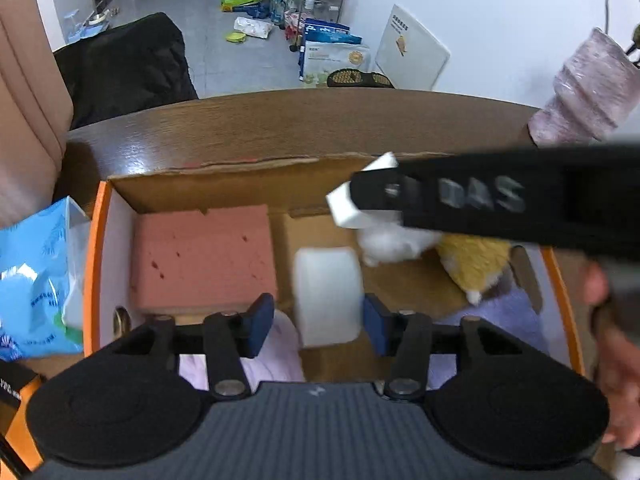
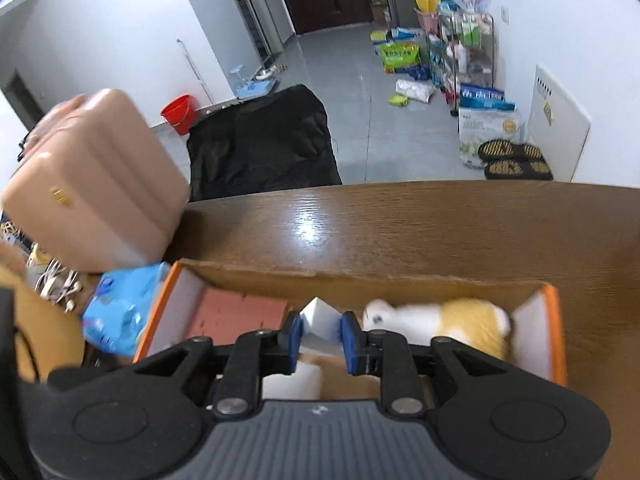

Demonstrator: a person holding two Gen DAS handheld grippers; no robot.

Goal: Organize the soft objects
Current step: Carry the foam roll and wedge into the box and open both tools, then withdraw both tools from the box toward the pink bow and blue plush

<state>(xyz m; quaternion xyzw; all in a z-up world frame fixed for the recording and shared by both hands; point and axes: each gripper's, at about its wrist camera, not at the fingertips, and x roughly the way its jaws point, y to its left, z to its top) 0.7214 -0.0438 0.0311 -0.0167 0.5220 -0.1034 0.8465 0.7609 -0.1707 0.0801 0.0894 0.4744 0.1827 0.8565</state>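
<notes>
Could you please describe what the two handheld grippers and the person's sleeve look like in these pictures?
Both the left gripper and the right gripper have black linkage arms with silver pivot bolts, blue finger pads, round black shoulders and a ribbed grey body. The right one bears pale lettering on its black side. The person's sleeve is fuzzy pale pink.

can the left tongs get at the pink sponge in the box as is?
Probably yes. The pink sponge lies uncovered at the box's left end, just beside the left tongs. A white block sits between their fingers and would need clearing first.
</notes>
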